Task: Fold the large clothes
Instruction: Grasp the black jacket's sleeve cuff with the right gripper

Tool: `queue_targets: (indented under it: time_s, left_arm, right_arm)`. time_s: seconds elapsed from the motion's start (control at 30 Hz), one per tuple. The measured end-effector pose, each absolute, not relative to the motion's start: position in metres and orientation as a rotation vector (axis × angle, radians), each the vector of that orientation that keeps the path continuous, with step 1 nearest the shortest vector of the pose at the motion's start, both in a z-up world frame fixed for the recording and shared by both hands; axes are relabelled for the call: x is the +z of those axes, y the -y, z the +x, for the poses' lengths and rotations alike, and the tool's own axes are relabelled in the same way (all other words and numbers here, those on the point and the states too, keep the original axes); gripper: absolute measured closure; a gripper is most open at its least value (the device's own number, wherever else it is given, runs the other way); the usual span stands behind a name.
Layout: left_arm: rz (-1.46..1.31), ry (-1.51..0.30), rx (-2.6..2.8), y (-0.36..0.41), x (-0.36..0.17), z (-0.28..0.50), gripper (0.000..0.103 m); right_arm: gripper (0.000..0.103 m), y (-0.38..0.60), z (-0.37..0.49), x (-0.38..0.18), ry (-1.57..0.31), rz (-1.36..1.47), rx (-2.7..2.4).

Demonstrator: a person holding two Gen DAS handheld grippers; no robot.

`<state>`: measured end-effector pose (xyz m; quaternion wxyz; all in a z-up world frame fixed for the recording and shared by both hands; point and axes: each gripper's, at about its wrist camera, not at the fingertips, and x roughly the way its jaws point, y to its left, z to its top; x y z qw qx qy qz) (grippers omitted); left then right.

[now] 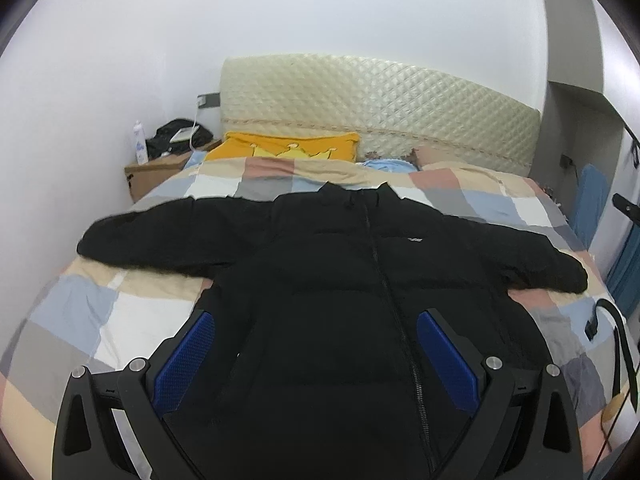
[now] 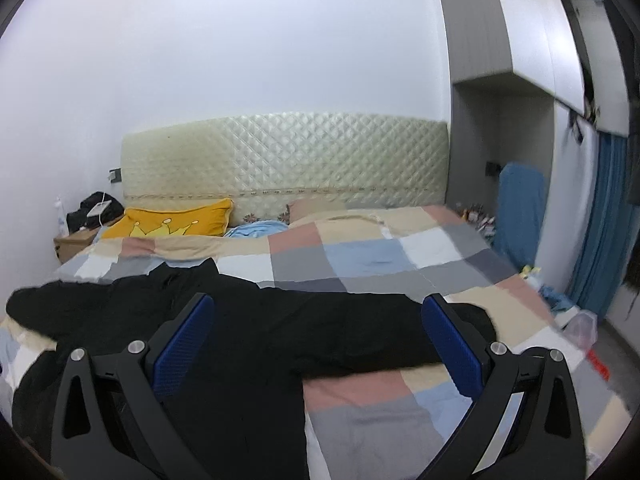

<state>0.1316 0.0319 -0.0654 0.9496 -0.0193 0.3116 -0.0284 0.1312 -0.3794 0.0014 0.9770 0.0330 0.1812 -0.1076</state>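
Note:
A black puffer jacket (image 1: 340,280) lies flat and face up on the bed, zipped, collar towards the headboard, both sleeves spread out sideways. My left gripper (image 1: 316,320) hovers open over the jacket's lower body, its blue pads wide apart with nothing between them. In the right wrist view the same jacket (image 2: 248,328) fills the lower left, and its right sleeve (image 2: 400,328) stretches across the checked bedspread. My right gripper (image 2: 316,312) is open above that sleeve, holding nothing.
The bed has a checked bedspread (image 1: 92,312) and a quilted cream headboard (image 1: 380,108). A yellow pillow (image 1: 284,146) lies at the head. A wooden nightstand (image 1: 156,172) with a bottle and black bag stands left. Blue curtains (image 2: 604,220) and floor clutter are right of the bed.

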Motion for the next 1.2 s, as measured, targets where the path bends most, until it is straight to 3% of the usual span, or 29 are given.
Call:
queue_targets:
  time_s: [0.33, 0.87, 1.2]
  left_arm:
    - [-0.066, -0.675, -0.005, -0.045, -0.093, 0.15, 0.001]
    - [-0.125, -0.704, 0.003, -0.037, -0.119, 0.148, 0.001]
    - [-0.168, -0.692, 0.047, -0.049, -0.122, 0.15, 0.001]
  right_arm:
    - [0.0, 0.463, 0.19, -0.068, -0.441, 0.159, -0.242]
    - [0.0, 0.574, 0.195, -0.182, -0.585, 0.369, -0.399]
    - [0.005, 0.668, 0.15, -0.229, -0.461, 0.796, -0.544]
